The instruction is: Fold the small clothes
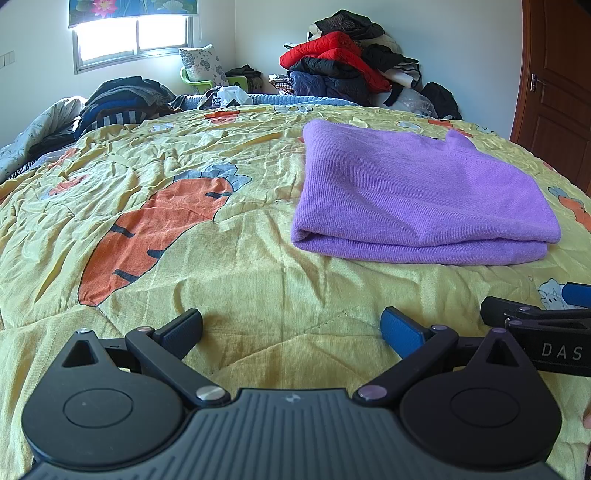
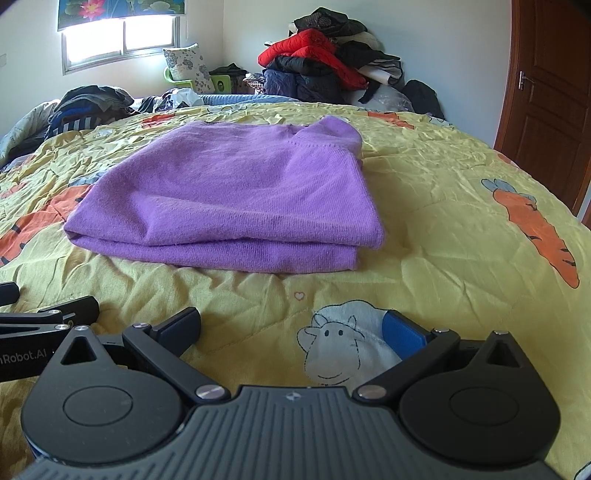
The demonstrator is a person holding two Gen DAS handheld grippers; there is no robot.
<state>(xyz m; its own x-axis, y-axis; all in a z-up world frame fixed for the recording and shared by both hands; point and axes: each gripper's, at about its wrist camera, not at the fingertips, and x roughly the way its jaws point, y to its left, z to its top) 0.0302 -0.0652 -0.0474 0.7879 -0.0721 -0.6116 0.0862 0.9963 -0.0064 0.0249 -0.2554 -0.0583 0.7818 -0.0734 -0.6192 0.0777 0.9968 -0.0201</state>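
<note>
Legible writing appears on the tools only. In the left wrist view the right gripper (image 1: 532,299) carries the white letters "DAS" on its black body, the rest cut off at the frame edge. In the right wrist view the left gripper (image 2: 51,299) shows "nRobot.AI", its start cut off.

The purple sweater (image 2: 236,195) lies folded in a flat rectangle on the yellow quilt (image 2: 424,206), which is wrinkled and printed with orange carrots and a white sheep (image 2: 332,343). All further places are given from the sweater. Beyond it, against the far wall, stands a heap of jackets (image 2: 314,62), red and dark. Beyond it to the left are a window (image 2: 118,35), a floral cushion (image 2: 184,62) and a pile of dark clothes (image 2: 88,107). To its right stands a brown door (image 2: 543,92). Nothing lies between the sweater and either tool.

Both tools hover on the near side of the sweater, clear of it, above bare quilt. The left gripper (image 1: 291,328) has its fingers spread wide with nothing between them. The right gripper (image 2: 291,328) is likewise spread wide and holds nothing; the sheep print shows between its fingers. The two tools sit close side by side.
</note>
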